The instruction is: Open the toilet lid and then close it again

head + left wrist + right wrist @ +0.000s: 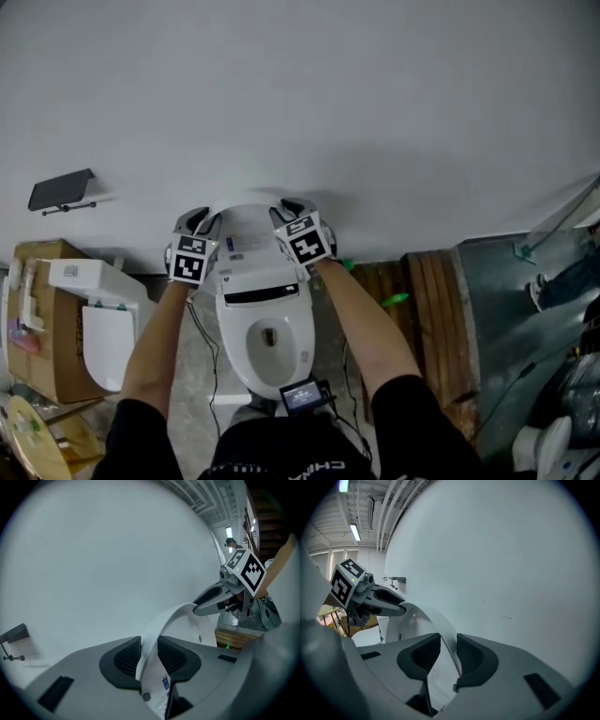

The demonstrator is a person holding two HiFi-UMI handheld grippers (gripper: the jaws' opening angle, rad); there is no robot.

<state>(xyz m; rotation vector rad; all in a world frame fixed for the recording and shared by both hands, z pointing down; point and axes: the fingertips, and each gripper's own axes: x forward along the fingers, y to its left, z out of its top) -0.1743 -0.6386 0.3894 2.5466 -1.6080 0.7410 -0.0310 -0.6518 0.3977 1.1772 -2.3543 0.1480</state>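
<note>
Being clamped at its rim by the left gripper (149, 656) and right gripper (449, 654), the toilet lid (246, 234) is being held upright; matched travel advised.

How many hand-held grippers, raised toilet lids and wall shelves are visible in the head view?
hand-held grippers: 2, left hand-held gripper, right hand-held gripper
raised toilet lid: 1
wall shelf: 1
total: 4

The white toilet lid (246, 232) stands raised, nearly upright, close to the wall (300, 94) behind, leaving the toilet bowl (267, 339) uncovered.
</note>
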